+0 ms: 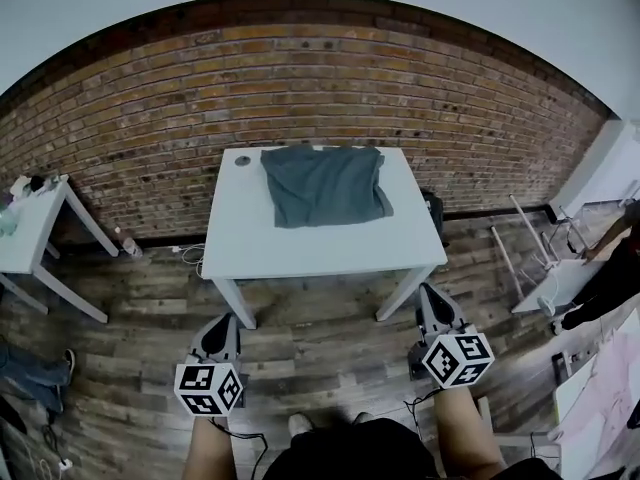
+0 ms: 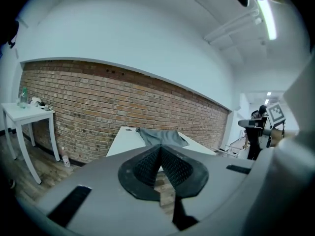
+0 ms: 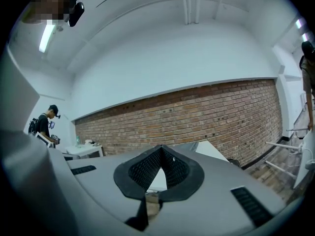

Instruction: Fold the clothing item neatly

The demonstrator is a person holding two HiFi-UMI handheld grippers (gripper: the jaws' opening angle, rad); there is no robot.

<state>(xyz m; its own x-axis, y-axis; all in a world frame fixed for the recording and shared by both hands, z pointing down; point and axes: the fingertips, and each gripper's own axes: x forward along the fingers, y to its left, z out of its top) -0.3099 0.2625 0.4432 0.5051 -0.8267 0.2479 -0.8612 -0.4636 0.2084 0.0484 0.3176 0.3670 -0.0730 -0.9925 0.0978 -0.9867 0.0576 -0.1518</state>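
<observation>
No text, label, brand, number or sign can be read on anything here.

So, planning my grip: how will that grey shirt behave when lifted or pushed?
The grey shirt lies flat and creased, so it's probably floppy, draping from any pinch. It looks thin, likely light. Pushed across the smooth white table, it may bunch.

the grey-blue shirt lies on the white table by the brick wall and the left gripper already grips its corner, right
Not the grip: the left gripper view shows the left gripper shut and empty, short of the white table. The grey-blue shirt does lie there by the brick wall.
</observation>
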